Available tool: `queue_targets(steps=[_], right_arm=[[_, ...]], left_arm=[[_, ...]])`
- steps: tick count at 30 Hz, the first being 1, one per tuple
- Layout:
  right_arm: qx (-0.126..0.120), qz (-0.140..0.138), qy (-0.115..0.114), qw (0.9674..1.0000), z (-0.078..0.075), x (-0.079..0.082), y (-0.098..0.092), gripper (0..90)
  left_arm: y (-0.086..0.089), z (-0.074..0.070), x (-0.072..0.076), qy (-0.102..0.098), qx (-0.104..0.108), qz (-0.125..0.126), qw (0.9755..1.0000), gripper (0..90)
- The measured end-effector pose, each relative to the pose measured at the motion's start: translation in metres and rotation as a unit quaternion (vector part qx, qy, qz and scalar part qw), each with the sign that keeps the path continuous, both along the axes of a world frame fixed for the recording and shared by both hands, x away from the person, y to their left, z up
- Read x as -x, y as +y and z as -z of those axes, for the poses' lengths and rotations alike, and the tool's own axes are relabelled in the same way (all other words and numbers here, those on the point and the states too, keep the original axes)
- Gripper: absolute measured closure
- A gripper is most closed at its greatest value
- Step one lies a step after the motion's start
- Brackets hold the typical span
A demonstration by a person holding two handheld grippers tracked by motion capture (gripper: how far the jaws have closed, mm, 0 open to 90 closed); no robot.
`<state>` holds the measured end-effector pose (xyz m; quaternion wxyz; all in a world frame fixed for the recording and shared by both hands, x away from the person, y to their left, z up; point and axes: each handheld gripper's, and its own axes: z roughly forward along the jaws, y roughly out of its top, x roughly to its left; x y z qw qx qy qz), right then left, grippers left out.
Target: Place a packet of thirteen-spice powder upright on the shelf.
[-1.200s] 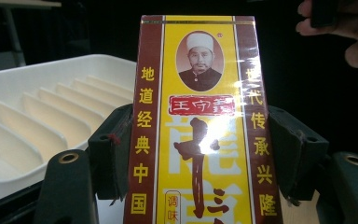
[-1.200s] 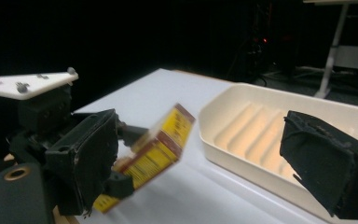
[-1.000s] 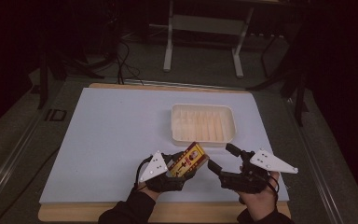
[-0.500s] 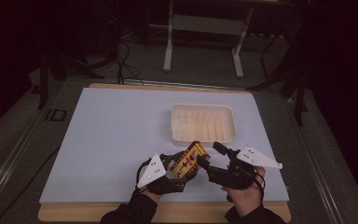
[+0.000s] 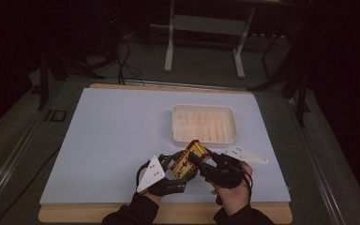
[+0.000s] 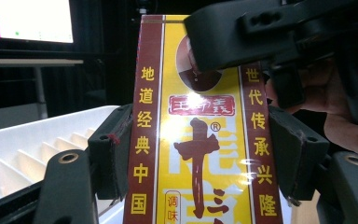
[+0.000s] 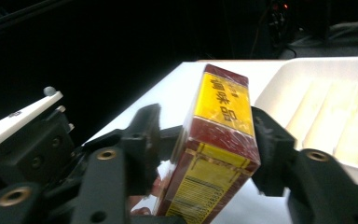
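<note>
A yellow and dark red box (image 5: 191,158) with Chinese print is held tilted above the front of the white board. My left gripper (image 5: 180,168) is shut on it; in the left gripper view both pads press the sides of the box (image 6: 198,140). My right gripper (image 5: 199,160) has come in from the right, and its jaws stand on either side of the box's upper end (image 7: 219,135). The right-hand jaw touches the box and a small gap shows at the left-hand jaw. One jaw of the right gripper (image 6: 261,28) covers the top of the box face.
A white ribbed tray (image 5: 178,126), with nothing in it, sits just behind the box toward the right of the white board (image 5: 108,136). The board's wooden front edge (image 5: 75,213) lies just below the hands. Dark stands and cables are behind the table.
The right gripper has moved left from beside the box until its jaws are around the box's upper end. The left gripper and the box have barely moved.
</note>
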<state>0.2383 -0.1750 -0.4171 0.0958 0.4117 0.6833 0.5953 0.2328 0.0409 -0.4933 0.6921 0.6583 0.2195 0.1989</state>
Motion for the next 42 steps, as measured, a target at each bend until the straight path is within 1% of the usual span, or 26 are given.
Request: queue_targets(steps=[1, 3, 4, 5, 7, 8, 9, 10, 12, 13, 14, 15, 18, 24, 25, 26, 27, 29, 32, 33, 36, 39, 40, 42], right_arm=[[-0.005, 0.001, 0.004, 1.0000, 0.000, -0.001, 0.000, 55.0], [-0.009, 0.008, 0.011, 0.9999, -0.001, -0.002, 0.000, 59.6], [-0.013, 0.010, 0.018, 0.9997, -0.001, -0.002, -0.001, 60.4], [-0.014, 0.013, 0.021, 0.9996, -0.001, -0.003, 0.000, 61.2], [-0.007, 0.018, 0.024, 0.9995, 0.000, -0.003, 0.001, 62.9], [-0.005, 0.019, 0.027, 0.9994, 0.000, -0.003, 0.001, 63.3], [-0.004, 0.021, 0.027, 0.9994, 0.001, -0.003, 0.002, 63.9], [-0.002, 0.020, 0.027, 0.9994, 0.001, -0.003, 0.003, 64.7], [-0.004, 0.019, 0.030, 0.9994, 0.000, -0.003, 0.003, 65.9], [-0.003, 0.019, 0.031, 0.9993, 0.000, -0.003, 0.004, 66.5], [0.000, 0.019, 0.030, 0.9994, -0.001, -0.003, 0.005, 66.9], [0.002, 0.019, 0.028, 0.9994, -0.001, -0.003, 0.006, 67.1], [0.006, 0.017, 0.021, 0.9996, -0.002, -0.002, 0.009, 67.2], [0.013, 0.011, 0.009, 0.9998, -0.007, -0.003, 0.014, 67.3], [0.016, 0.010, 0.005, 0.9998, -0.008, -0.004, 0.015, 67.3], [0.018, 0.011, 0.002, 0.9998, -0.009, -0.004, 0.016, 67.3], [0.018, 0.009, 0.002, 0.9998, -0.010, -0.005, 0.017, 67.3], [0.020, 0.008, -0.003, 0.9998, -0.012, -0.006, 0.018, 67.3], [0.022, 0.007, -0.007, 0.9997, -0.013, -0.007, 0.019, 67.3], [0.026, 0.009, -0.010, 0.9996, -0.013, -0.008, 0.019, 67.2], [0.038, 0.014, -0.023, 0.9989, -0.015, -0.009, 0.019, 67.3], [0.040, 0.022, -0.031, 0.9985, -0.019, -0.013, 0.015, 67.2], [0.039, 0.026, -0.034, 0.9983, -0.021, -0.013, 0.014, 67.2], [0.041, 0.030, -0.040, 0.9979, -0.025, -0.016, 0.012, 67.2]], left_arm=[[0.000, 0.000, 0.000, 0.000, -0.001, -0.003, 1.0000, 32.7], [0.000, 0.000, -0.001, 0.002, 0.001, -0.005, 1.0000, 32.7], [-0.001, 0.001, -0.001, 0.003, -0.001, -0.006, 1.0000, 32.6], [-0.001, 0.001, -0.001, 0.006, -0.005, -0.009, 0.9999, 32.6], [-0.002, 0.001, -0.002, 0.013, -0.012, -0.011, 0.9998, 32.6], [-0.002, 0.001, -0.002, 0.013, -0.012, -0.011, 0.9998, 32.6], [-0.003, 0.000, -0.001, 0.020, -0.022, -0.015, 0.9994, 32.4], [-0.004, 0.000, -0.001, 0.020, -0.026, -0.019, 0.9993, 32.4], [-0.005, -0.001, -0.001, 0.029, -0.029, -0.020, 0.9990, 31.9], [-0.006, -0.001, -0.001, 0.029, -0.034, -0.023, 0.9987, 31.6], [-0.006, -0.001, -0.001, 0.029, -0.033, -0.023, 0.9988, 31.4], [-0.005, -0.001, -0.001, 0.031, -0.031, -0.022, 0.9988, 31.2], [-0.004, -0.002, -0.001, 0.030, -0.033, -0.026, 0.9987, 30.8], [-0.002, -0.008, -0.003, 0.038, -0.021, -0.033, 0.9985, 28.4], [-0.001, -0.010, -0.003, 0.043, -0.022, -0.030, 0.9984, 26.5], [-0.001, -0.011, -0.003, 0.042, -0.022, -0.030, 0.9984, 25.9], [0.000, -0.012, -0.003, 0.037, -0.023, -0.034, 0.9985, 25.5], [0.001, -0.014, -0.003, 0.041, -0.020, -0.034, 0.9984, 22.3], [0.004, -0.017, -0.004, 0.046, -0.018, -0.035, 0.9982, 20.1], [0.004, -0.018, -0.004, 0.046, -0.020, -0.040, 0.9980, 20.0], [0.006, -0.020, -0.004, 0.050, -0.026, -0.042, 0.9975, 17.7], [0.006, -0.023, -0.002, 0.058, -0.034, -0.042, 0.9969, 14.8], [0.007, -0.024, -0.002, 0.058, -0.029, -0.038, 0.9972, 14.0], [0.008, -0.025, -0.001, 0.060, -0.033, -0.041, 0.9968, 13.7]])
